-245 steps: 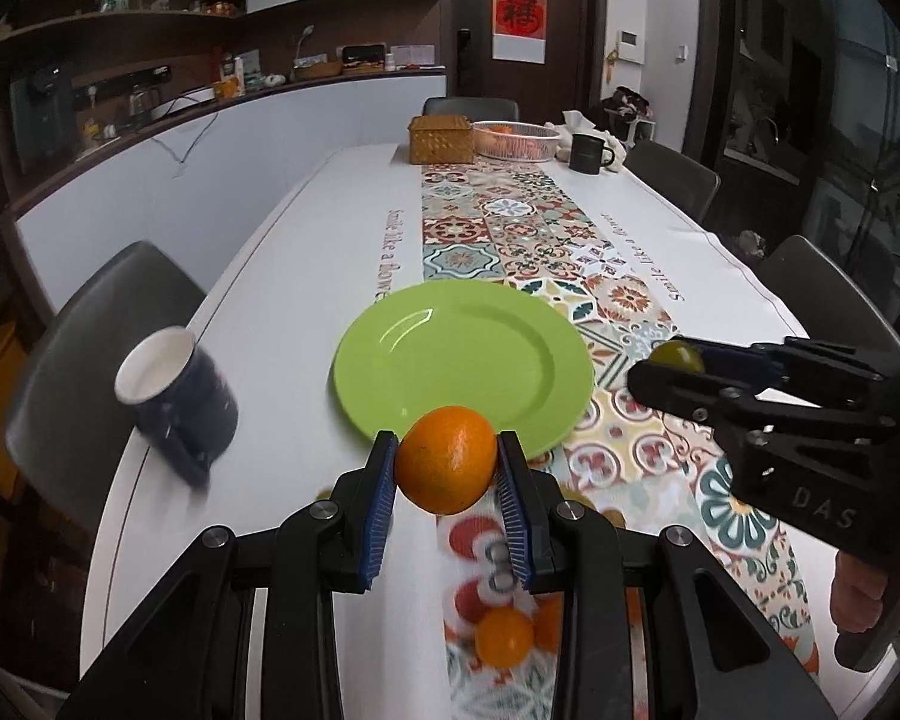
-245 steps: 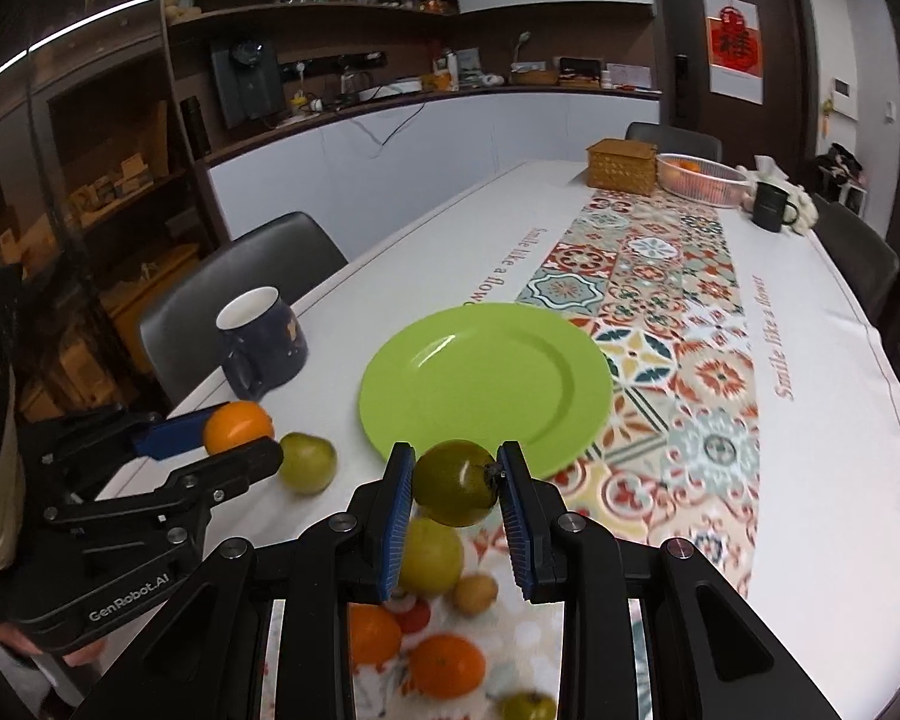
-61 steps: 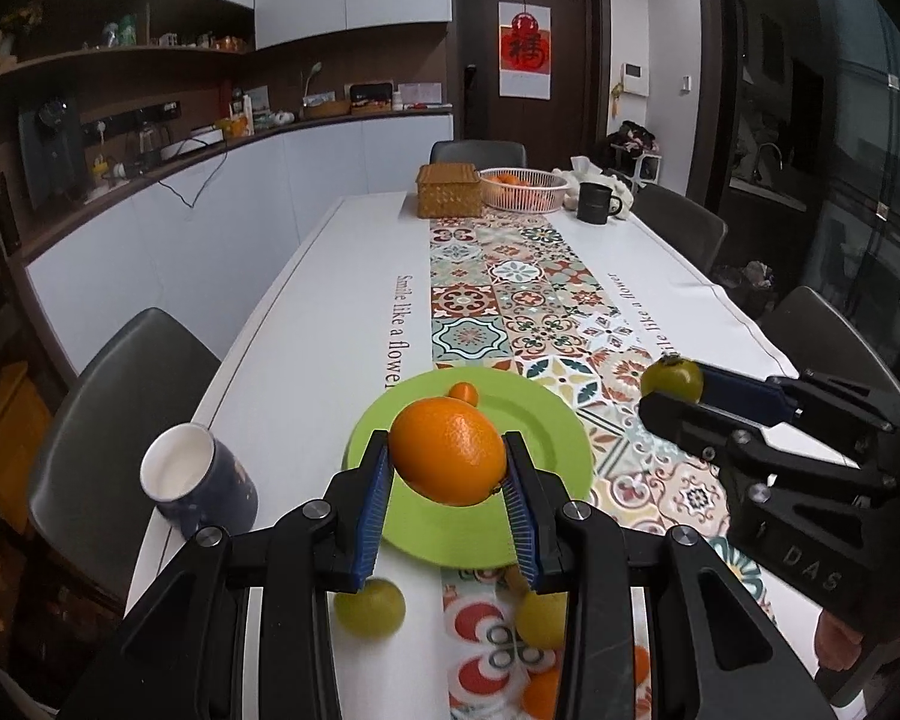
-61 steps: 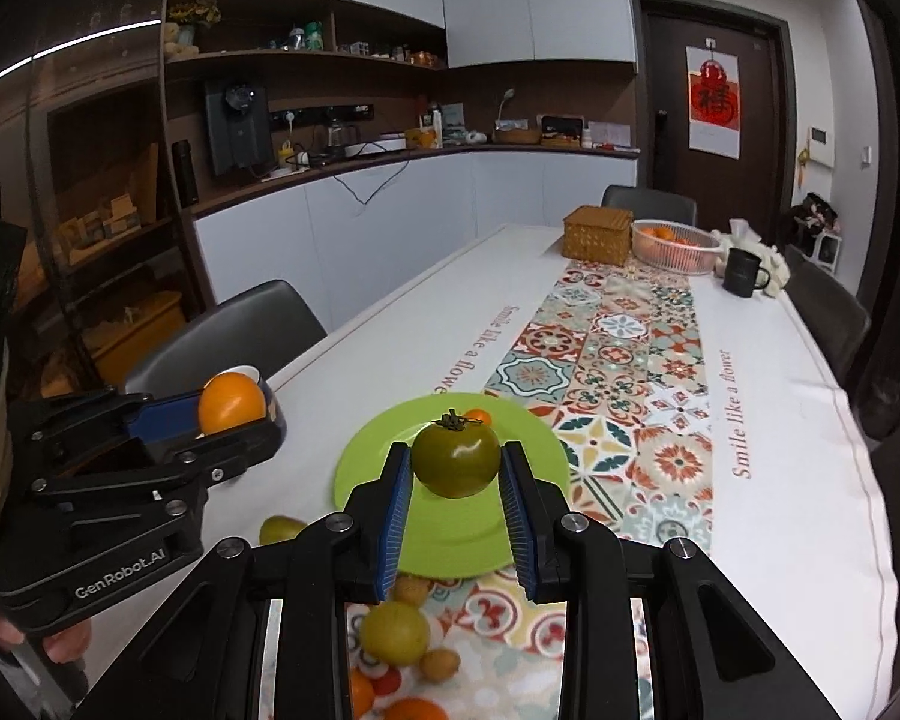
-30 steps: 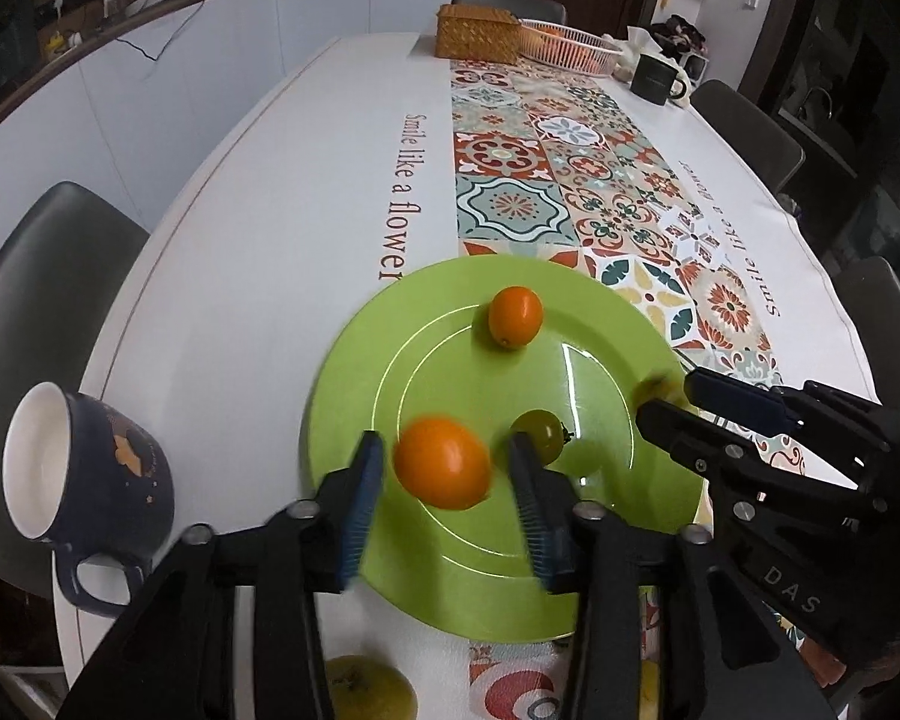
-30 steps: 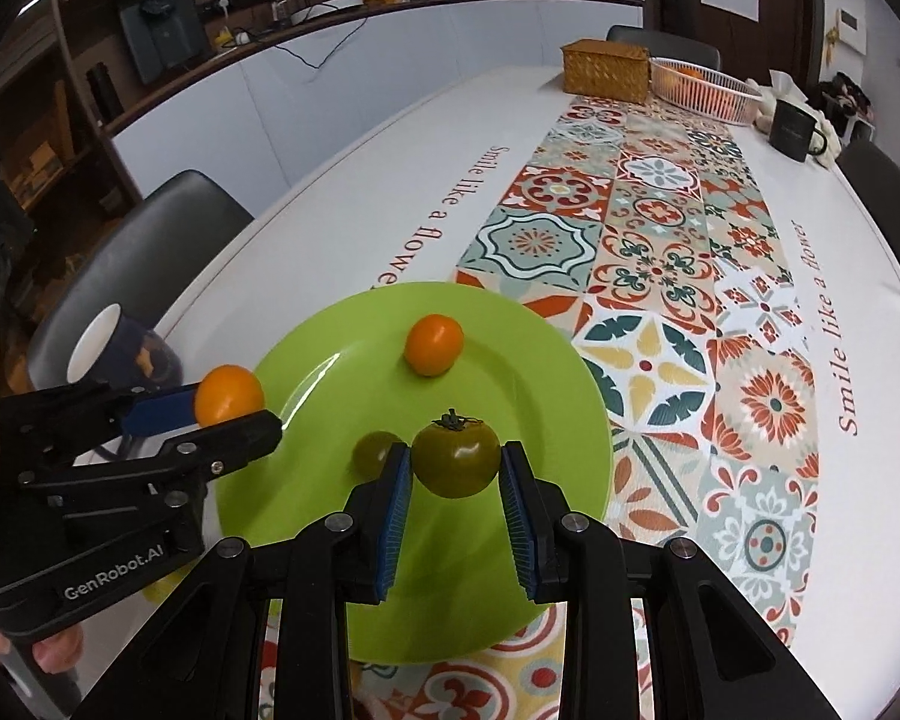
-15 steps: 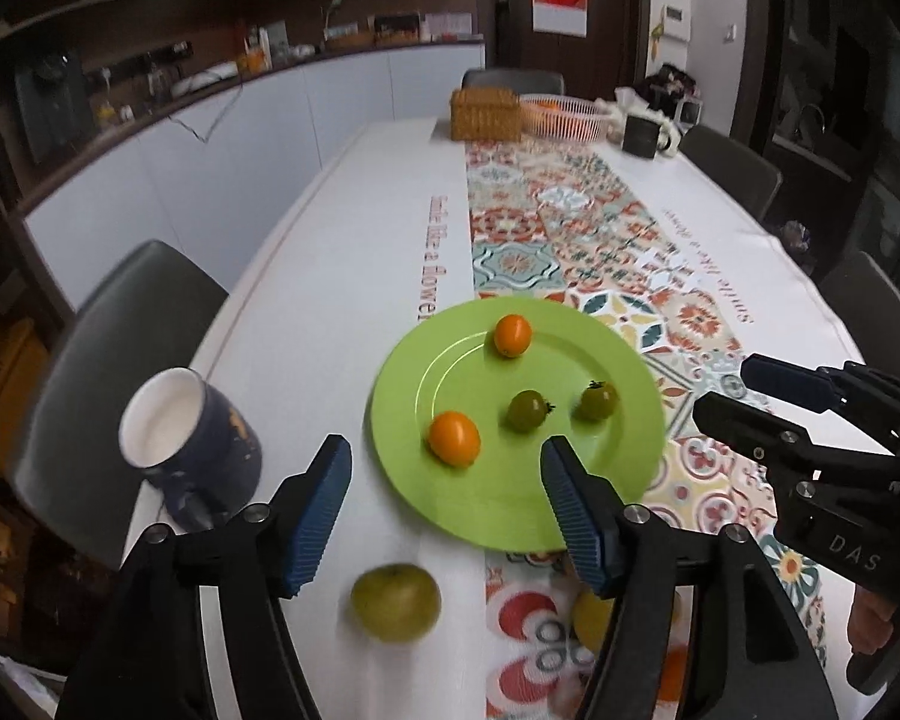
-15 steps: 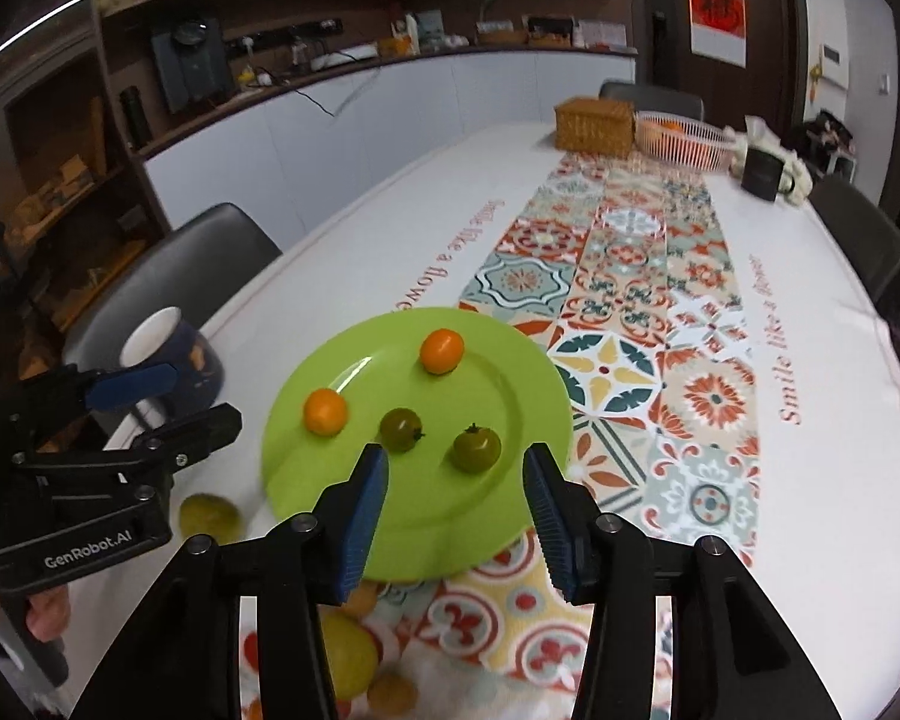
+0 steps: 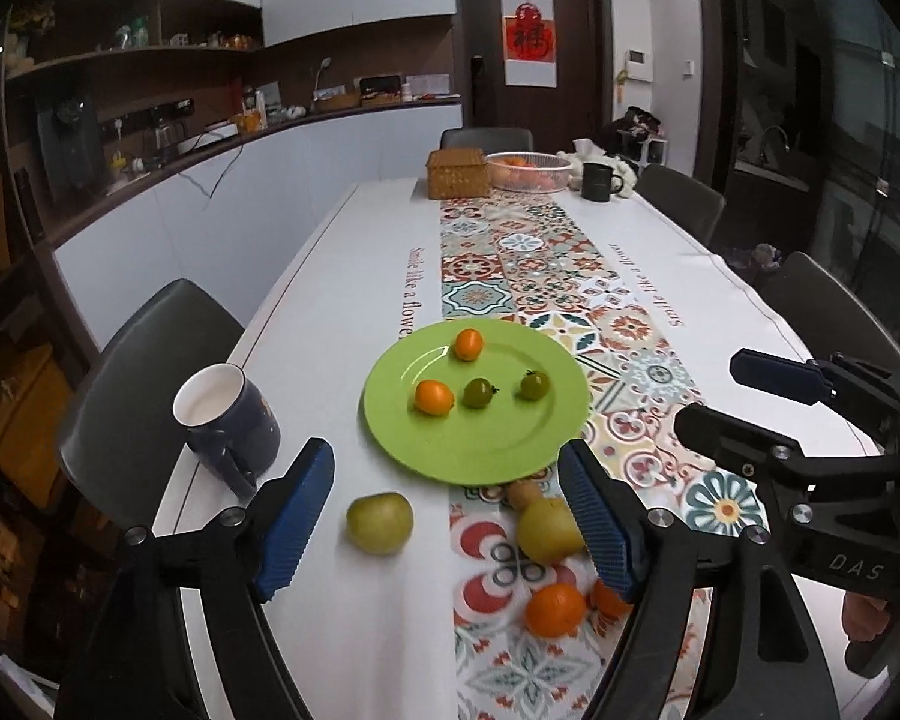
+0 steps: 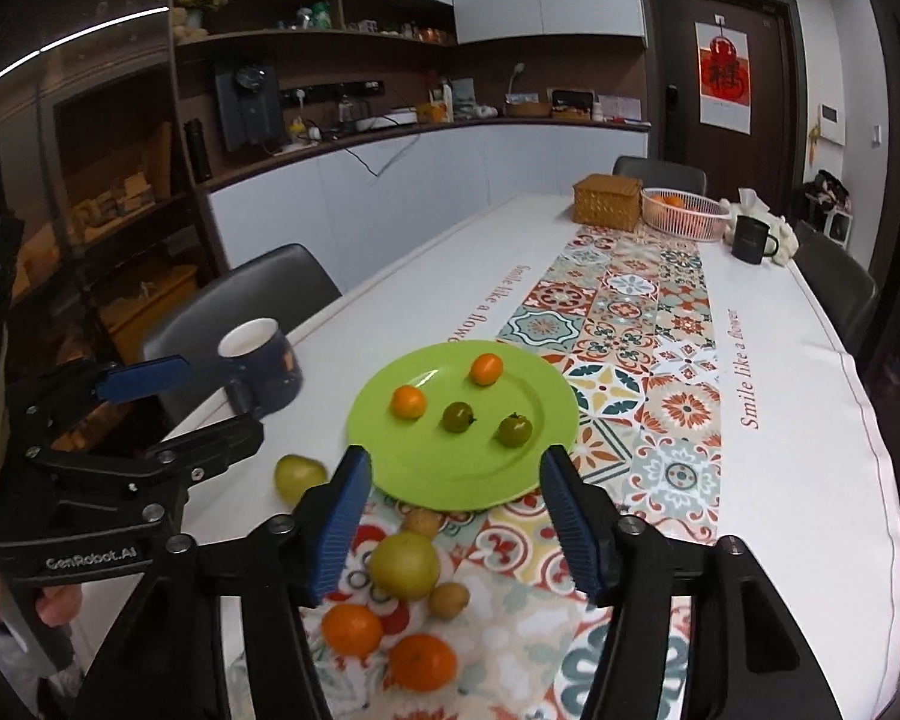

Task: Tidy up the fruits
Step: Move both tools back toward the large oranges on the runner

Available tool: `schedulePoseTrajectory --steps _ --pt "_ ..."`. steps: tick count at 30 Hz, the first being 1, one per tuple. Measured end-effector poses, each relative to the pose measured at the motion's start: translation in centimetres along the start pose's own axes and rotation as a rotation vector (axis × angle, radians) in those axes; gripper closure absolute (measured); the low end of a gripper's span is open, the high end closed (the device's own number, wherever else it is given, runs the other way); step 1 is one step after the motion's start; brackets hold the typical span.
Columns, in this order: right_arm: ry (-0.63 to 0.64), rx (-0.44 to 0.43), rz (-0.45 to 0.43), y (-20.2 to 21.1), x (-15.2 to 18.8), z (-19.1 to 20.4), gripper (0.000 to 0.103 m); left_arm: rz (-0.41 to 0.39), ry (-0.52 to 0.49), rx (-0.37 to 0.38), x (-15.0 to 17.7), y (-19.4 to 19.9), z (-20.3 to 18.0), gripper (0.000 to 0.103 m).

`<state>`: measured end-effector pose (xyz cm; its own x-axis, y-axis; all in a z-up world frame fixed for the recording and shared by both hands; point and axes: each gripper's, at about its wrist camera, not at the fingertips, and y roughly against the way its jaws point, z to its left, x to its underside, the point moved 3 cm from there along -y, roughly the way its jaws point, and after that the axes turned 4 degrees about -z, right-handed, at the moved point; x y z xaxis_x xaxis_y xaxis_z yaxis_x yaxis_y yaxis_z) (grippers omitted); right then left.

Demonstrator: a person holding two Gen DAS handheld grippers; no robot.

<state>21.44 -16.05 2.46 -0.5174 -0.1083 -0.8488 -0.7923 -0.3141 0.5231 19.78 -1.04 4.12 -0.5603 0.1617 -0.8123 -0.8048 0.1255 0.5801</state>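
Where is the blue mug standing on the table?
In the left wrist view the blue mug stands upright on the white cloth, left of the green plate, near the table edge beside a grey chair.

Green plate (image 9: 450, 450) holds two oranges, two green tomatoes — left gripper (image 9: 447, 513) empty, fingers apart.

Tablecloth (image 10: 810, 396) reads "Smile like a flower".

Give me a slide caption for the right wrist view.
Open right gripper above a green plate holding two oranges and two green tomatoes.
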Motion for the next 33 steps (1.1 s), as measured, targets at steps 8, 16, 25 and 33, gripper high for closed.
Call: schedulePoseTrajectory --steps 8,16,25,33 --pt "0.026 -0.014 0.008 2.7 2.3 1.0 0.041 -0.024 -0.045 0.020 2.3 2.5 -1.5 0.022" --pt "0.064 -0.034 0.080 3.1 4.8 1.4 0.041 -0.001 -0.122 0.075 5.2 2.4 -3.2 0.022" --pt "0.135 -0.042 0.177 2.1 7.2 1.6 0.042 0.051 -0.209 0.113 7.4 0.8 -4.4 0.022" --pt "0.234 -0.061 0.288 0.1 9.3 2.3 0.042 0.112 -0.309 0.170 9.7 -1.4 -4.9 0.022"
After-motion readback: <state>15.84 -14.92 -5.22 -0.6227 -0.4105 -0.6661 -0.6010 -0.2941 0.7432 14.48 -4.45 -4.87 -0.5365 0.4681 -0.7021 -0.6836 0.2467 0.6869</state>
